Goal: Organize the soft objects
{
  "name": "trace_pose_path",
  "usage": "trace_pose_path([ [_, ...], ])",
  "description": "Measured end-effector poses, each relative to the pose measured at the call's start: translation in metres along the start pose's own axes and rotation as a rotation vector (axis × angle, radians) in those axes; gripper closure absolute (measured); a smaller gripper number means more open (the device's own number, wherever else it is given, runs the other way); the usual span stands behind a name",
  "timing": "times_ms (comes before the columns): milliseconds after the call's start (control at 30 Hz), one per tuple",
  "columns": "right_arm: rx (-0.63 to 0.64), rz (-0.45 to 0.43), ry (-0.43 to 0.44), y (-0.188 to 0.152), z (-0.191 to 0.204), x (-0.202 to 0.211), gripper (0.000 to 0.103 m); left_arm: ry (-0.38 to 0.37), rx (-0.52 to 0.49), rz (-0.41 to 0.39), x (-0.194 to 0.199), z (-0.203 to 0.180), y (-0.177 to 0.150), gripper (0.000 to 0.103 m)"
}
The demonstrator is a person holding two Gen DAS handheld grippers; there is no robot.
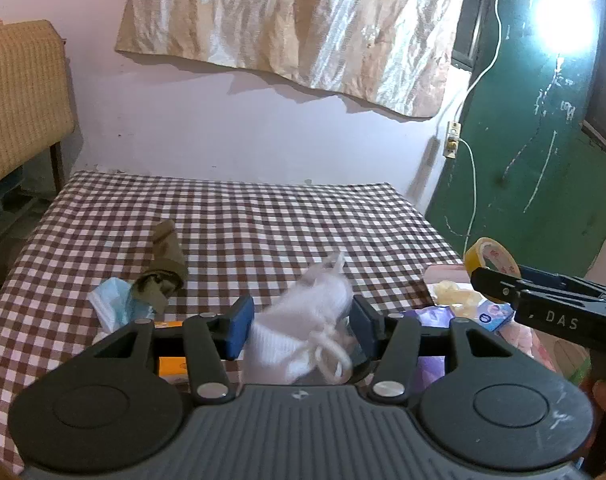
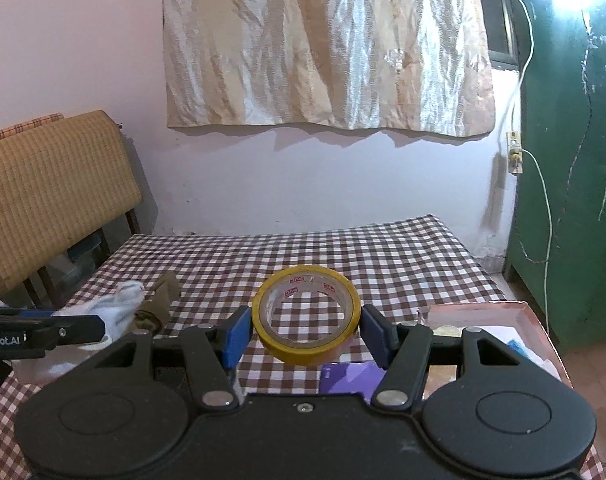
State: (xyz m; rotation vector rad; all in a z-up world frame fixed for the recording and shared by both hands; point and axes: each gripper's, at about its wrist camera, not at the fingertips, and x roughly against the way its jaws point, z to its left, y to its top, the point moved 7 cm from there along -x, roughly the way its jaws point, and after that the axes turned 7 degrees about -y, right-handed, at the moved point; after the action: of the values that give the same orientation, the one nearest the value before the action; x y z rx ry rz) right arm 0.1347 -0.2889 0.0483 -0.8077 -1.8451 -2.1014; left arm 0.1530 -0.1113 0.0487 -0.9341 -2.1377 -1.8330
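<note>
My left gripper (image 1: 301,330) is shut on a white knitted baby shoe (image 1: 303,328) with a lace bow and holds it above the checked table; it also shows in the right wrist view (image 2: 115,312). My right gripper (image 2: 306,334) is shut on a yellow roll of tape (image 2: 306,320), lifted above the table; the roll also shows in the left wrist view (image 1: 489,258). An olive sock (image 1: 165,264) lies on the cloth at the left, next to a crumpled blue face mask (image 1: 113,304).
A pink tray (image 2: 519,312) at the table's right edge holds papers and a cream item (image 1: 455,298). A purple packet (image 2: 351,378) lies under the right gripper. An orange box (image 1: 171,364) sits under the left gripper. A woven chair (image 2: 55,192) stands at the left, a green door (image 2: 575,200) at the right.
</note>
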Motion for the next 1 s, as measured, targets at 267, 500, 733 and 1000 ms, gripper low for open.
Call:
trace_pose_path([
  [267, -0.016, 0.002, -0.022, -0.001, -0.014, 0.0, 0.032, -0.032, -0.025, 0.013, -0.008, -0.015, 0.0, 0.058],
  [500, -0.031, 0.007, -0.037, -0.008, -0.03, 0.003, 0.032, -0.005, -0.01, 0.028, -0.012, 0.004, -0.009, 0.058],
  [733, -0.049, 0.019, -0.052, -0.018, -0.043, 0.008, 0.032, 0.05, 0.052, 0.081, -0.008, 0.046, -0.035, 0.056],
  [1000, -0.063, 0.047, -0.055, -0.032, -0.049, 0.006, 0.032, 0.081, 0.036, 0.194, -0.038, 0.064, -0.09, 0.008],
])
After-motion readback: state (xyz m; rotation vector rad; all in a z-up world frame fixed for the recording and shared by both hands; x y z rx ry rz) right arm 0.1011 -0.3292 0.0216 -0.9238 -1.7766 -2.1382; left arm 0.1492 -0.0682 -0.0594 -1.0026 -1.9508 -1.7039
